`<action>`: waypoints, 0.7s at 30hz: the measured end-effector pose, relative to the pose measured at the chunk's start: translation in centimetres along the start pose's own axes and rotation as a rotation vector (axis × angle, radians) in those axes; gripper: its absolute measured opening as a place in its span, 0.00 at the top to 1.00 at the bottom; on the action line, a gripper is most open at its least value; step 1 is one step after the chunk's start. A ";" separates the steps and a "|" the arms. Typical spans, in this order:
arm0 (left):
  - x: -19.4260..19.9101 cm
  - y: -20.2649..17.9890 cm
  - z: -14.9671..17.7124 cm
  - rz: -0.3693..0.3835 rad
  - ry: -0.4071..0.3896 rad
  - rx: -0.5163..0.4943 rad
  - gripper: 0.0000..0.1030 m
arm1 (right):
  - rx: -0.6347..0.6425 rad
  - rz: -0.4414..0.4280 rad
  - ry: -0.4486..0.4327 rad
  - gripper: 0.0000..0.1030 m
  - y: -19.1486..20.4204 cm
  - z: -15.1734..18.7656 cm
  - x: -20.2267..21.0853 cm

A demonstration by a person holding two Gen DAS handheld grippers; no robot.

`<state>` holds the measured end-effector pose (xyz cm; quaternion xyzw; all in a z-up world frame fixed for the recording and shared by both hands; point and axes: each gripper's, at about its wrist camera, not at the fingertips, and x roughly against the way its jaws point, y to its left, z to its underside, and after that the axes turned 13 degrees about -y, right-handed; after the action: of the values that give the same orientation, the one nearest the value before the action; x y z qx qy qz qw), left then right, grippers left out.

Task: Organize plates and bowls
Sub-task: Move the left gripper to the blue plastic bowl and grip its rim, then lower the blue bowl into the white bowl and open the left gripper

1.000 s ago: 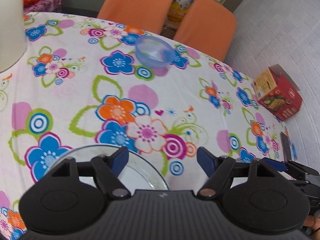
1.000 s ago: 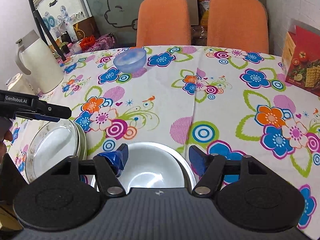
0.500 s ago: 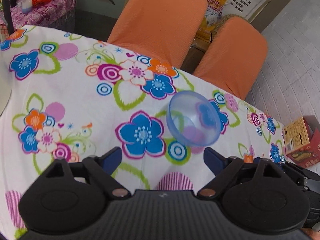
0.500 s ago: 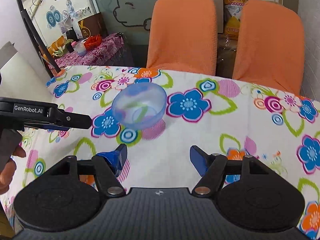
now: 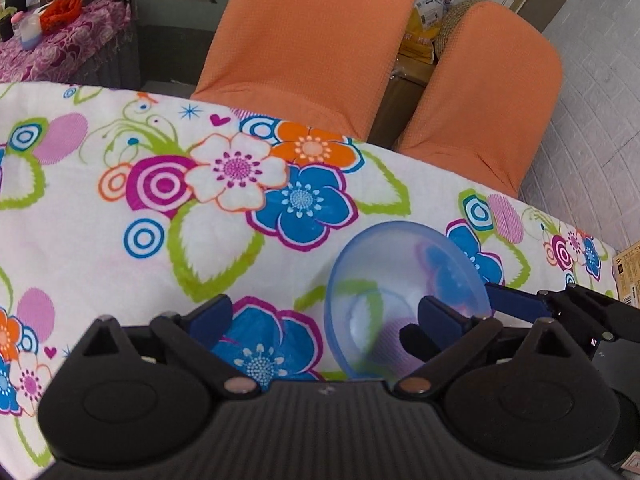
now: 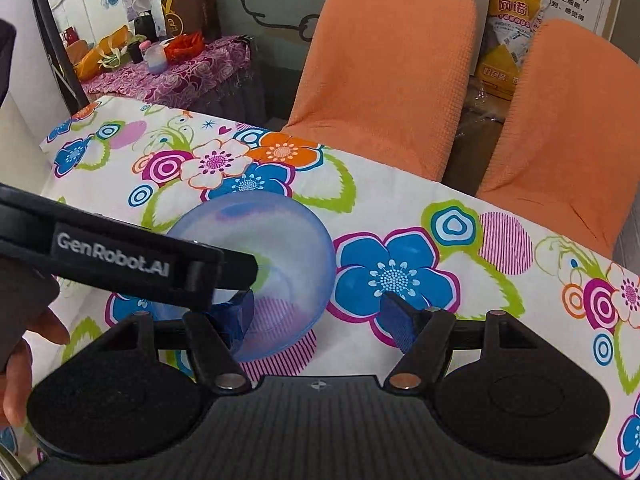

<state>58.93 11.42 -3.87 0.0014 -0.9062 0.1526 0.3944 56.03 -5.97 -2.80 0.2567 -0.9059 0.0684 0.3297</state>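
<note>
A translucent blue bowl (image 5: 384,280) (image 6: 280,248) rests on the flowered tablecloth (image 5: 120,248) near the table's far edge. My left gripper (image 5: 324,316) is open; the bowl's left rim lies between its fingers, and its right finger (image 5: 440,314) is over the bowl's inside. My right gripper (image 6: 316,318) is also open. Its left finger (image 6: 236,316) shows through the bowl's wall and its right finger (image 6: 396,320) is outside the right rim. The left gripper's arm (image 6: 120,256) crosses over the bowl's left side. No plates are in view.
Two orange chairs (image 5: 320,40) (image 6: 568,128) stand just behind the far table edge. A side table with a purple cloth (image 6: 172,76) and small items is at the back left. A cardboard box (image 5: 628,272) sits at the right. A hand (image 6: 20,352) holds the left gripper.
Both grippers have moved forward across the table, away from the white plates, and now flank the blue bowl. The plates have dropped out of view.
</note>
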 end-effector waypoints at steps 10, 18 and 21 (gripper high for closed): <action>0.6 0.2 -0.5 0.026 0.054 -0.045 0.76 | -0.056 -0.142 0.066 0.51 2.4 -0.1 -0.5; 3.6 0.3 1.2 0.074 0.077 0.018 0.75 | -0.101 -0.142 0.095 0.47 3.5 0.7 3.0; 5.8 -0.5 2.1 0.091 0.073 0.031 0.75 | -0.101 -0.124 0.091 0.46 3.9 1.2 5.1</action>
<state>53.53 11.01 -0.97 -0.0393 -0.8879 0.1841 0.4198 50.00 -5.09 -0.28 0.2919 -0.8747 0.0136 0.3867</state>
